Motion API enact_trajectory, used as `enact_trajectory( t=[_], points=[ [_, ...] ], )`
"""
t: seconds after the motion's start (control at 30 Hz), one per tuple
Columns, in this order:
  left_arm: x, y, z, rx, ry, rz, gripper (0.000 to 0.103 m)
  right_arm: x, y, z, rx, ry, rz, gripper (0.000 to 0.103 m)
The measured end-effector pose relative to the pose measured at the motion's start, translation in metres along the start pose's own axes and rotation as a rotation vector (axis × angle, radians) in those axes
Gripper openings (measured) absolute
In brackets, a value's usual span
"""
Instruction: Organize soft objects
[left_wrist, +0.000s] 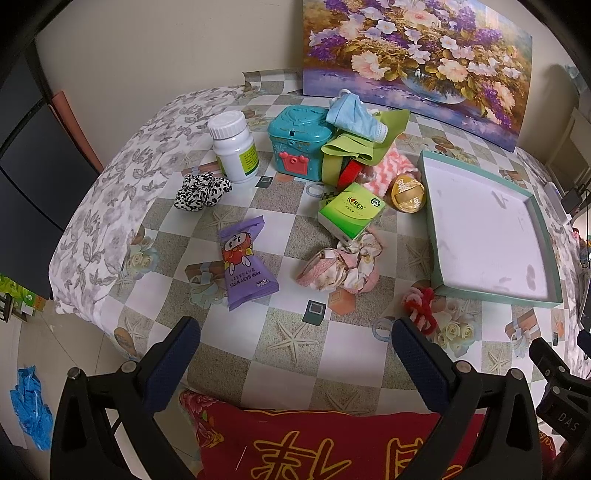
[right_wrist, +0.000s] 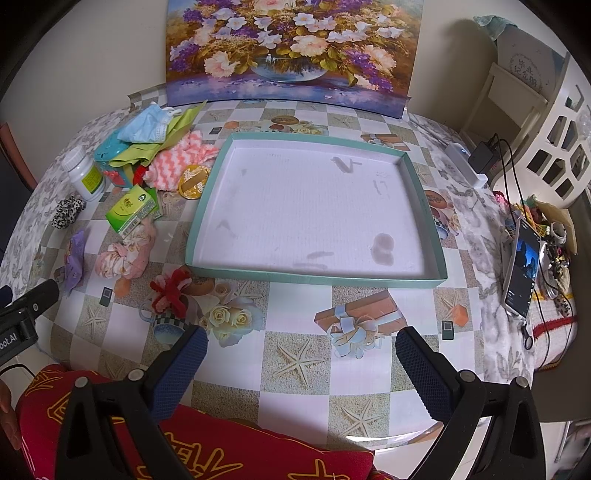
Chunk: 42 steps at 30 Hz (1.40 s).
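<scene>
A shallow teal-rimmed tray (right_wrist: 424, 282) with a white floor lies on the table; it also shows in the left wrist view (left_wrist: 495, 295). Soft things lie left of it: a pink floral scrunchie (left_wrist: 340, 267), a leopard scrunchie (left_wrist: 201, 192), a red and pink chenille flower (left_wrist: 421, 304), a pink-white knit cloth (right_wrist: 184, 155), a blue face mask (left_wrist: 354, 114) and a green cloth (left_wrist: 354, 146). My left gripper (left_wrist: 295, 341) is open and empty near the table's front edge. My right gripper (right_wrist: 301, 350) is open and empty in front of the tray.
A white pill bottle (left_wrist: 234, 146), a teal toy chest (left_wrist: 299, 142), a green tissue pack (left_wrist: 351, 210), a purple wipes pack (left_wrist: 245, 262) and a gold tin (left_wrist: 408, 194) stand among the soft things. A flower painting (right_wrist: 291, 48) leans at the back. A phone (right_wrist: 522, 269) and cables lie right. A red cushion (left_wrist: 332, 443) lies below.
</scene>
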<state>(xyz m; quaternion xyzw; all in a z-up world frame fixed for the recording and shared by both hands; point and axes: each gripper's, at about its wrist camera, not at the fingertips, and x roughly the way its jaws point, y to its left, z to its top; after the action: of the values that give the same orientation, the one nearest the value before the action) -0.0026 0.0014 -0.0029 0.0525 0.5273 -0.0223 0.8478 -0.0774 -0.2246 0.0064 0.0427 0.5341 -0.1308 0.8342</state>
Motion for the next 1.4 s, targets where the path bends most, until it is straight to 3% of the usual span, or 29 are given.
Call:
enact_trajectory(
  t=[0.5, 0.8, 1.0, 1.1, 1.27, 1.4],
  points=[
    [0.000, 0.000, 0.001, -0.002, 0.003, -0.008, 0.103, 0.000, 0.000, -0.001, -0.004, 0.003, 0.000, 0.103],
    [0.008, 0.012, 0.011, -0.040, 0.057, -0.153, 0.103, 0.003, 0.008, 0.010, -0.055, 0.029, 0.057, 0.103],
    [0.014, 0.035, 0.038, -0.063, 0.006, -0.140, 0.103, -0.003, 0.027, 0.037, -0.151, -0.021, 0.065, 0.103],
    [0.023, 0.045, 0.049, -0.069, -0.006, -0.165, 0.103, 0.002, 0.040, 0.048, -0.191, -0.022, 0.124, 0.103],
    [0.042, 0.046, 0.056, -0.042, -0.012, -0.214, 0.103, 0.031, 0.074, 0.045, -0.286, 0.048, 0.185, 0.103],
    [0.064, 0.044, 0.053, -0.009, 0.029, -0.217, 0.103, 0.055, 0.099, 0.037, -0.373, 0.130, 0.216, 0.100]
  ],
)
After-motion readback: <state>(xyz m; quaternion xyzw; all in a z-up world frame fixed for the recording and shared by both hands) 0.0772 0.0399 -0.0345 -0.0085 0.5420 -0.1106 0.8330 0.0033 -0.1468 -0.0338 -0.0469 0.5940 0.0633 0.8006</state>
